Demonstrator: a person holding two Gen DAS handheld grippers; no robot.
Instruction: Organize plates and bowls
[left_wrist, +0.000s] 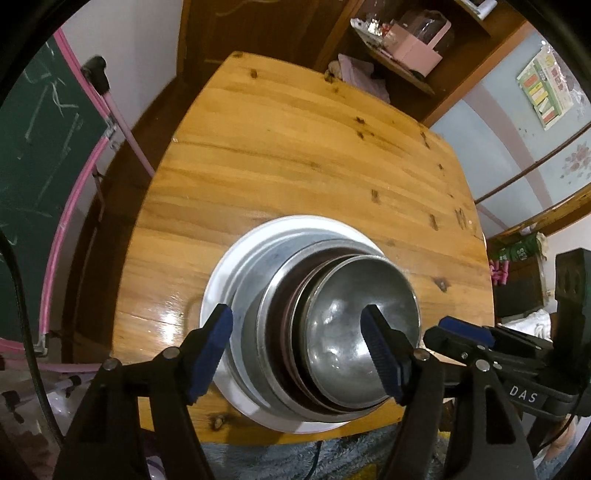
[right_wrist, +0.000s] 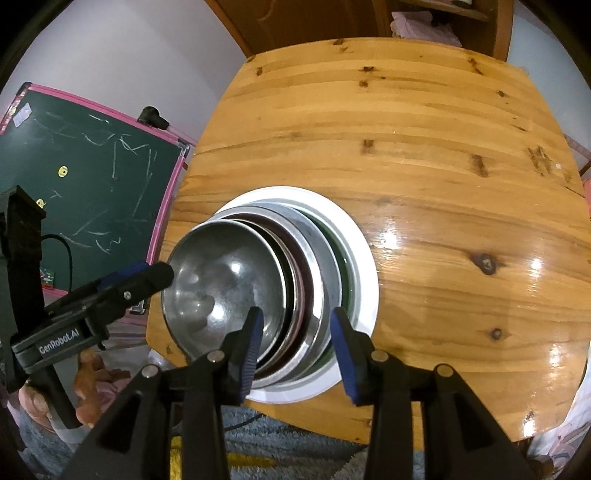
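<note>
Left wrist view: chalkboard (left_wrist: 40, 155) far left, then your left gripper (left_wrist: 299, 354) over the near edge of the wooden surface (left_wrist: 295, 155). Its fingers (left_wrist: 212, 354) stand wide apart, holding nothing; one pad sits outside the stack on the left, the other over the top steel bowl (left_wrist: 354, 332), neither pressing as far as I can tell. Stack sits at the near edge: white plate (left_wrist: 229, 258) at the bottom, steel plates and bowls (left_wrist: 266, 280) nested on it, top bowl shifted right and tilted. Far right, the right gripper's body enters frame.

Right wrist view: chalkboard (right_wrist: 92, 177) left, left gripper (right_wrist: 155, 277) tip close to the top steel bowl (right_wrist: 221, 284) rim; contact cannot tell. Centre, the white plate (right_wrist: 365, 266) with the nested stack. Your right gripper (right_wrist: 297, 347) straddles the near right rims, fingers (right_wrist: 347, 354) partly open, pads not clamped, nothing held. Bare surface (right_wrist: 443, 184) right and far.

Risks, judged from here: the top bowl sits off-centre, so a nudge from either finger could slide it off toward the near left. The stack is right at the surface edge; a bump toward you could tip it onto the rug. Steel is slick, so a shallow rim pinch may slip. Both grippers are crowded on one stack and could clash.
</note>
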